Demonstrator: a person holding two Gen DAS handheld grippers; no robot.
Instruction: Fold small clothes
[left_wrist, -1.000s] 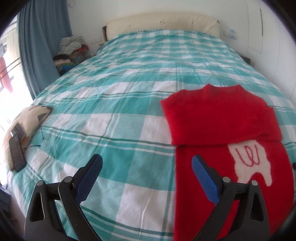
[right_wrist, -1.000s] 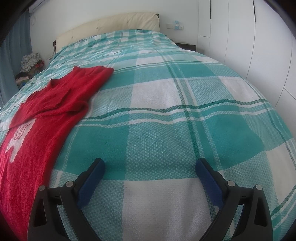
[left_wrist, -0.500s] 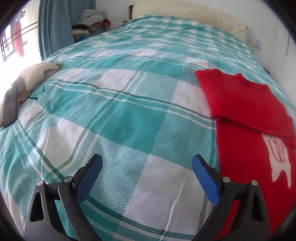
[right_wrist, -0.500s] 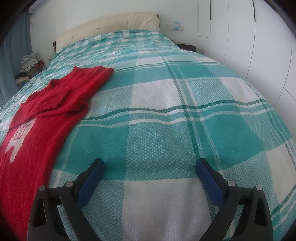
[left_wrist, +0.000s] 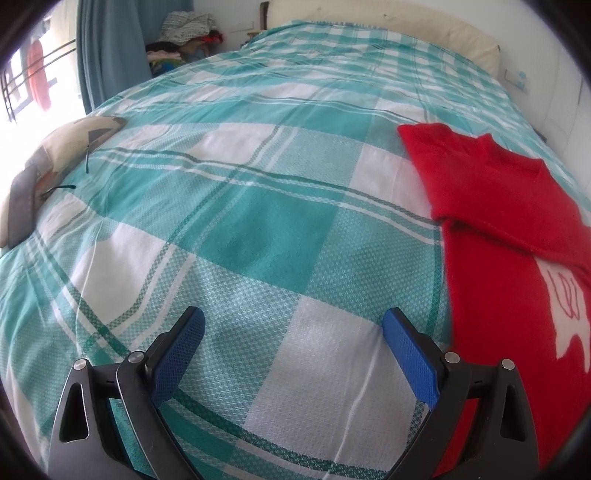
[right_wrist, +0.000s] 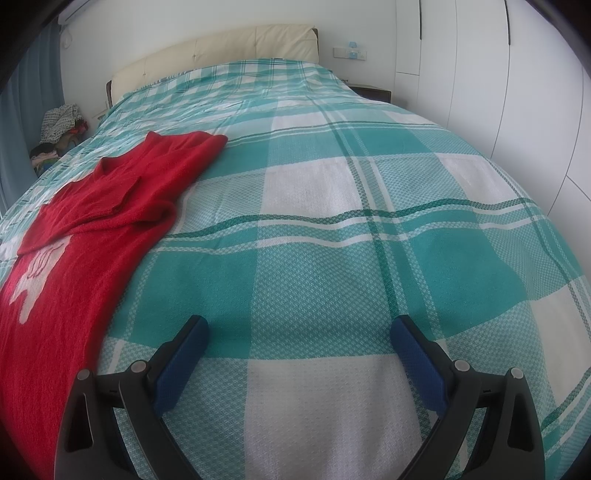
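Note:
A red sweater (left_wrist: 495, 236) with a white motif lies flat on the teal and white checked bedspread (left_wrist: 258, 221), its sleeves folded across the chest. It fills the right side of the left wrist view and the left side of the right wrist view, as the sweater (right_wrist: 85, 236). My left gripper (left_wrist: 293, 325) is open over bare bedspread, just left of the sweater's edge, with nothing between its blue pads. My right gripper (right_wrist: 299, 332) is open too, over bedspread (right_wrist: 332, 240) to the right of the sweater, holding nothing.
A beige cushion (left_wrist: 55, 155) with a dark flat object (left_wrist: 22, 206) on it rests at the bed's left edge. Piled clothes (left_wrist: 184, 33) sit by a blue curtain (left_wrist: 110, 48). The headboard (right_wrist: 221, 55) is at the far end, and white wardrobe doors (right_wrist: 517, 74) stand to the right.
My left gripper has swung left, so the sweater slid from the middle of its view to the right edge. The right gripper has held still. Both stay open.

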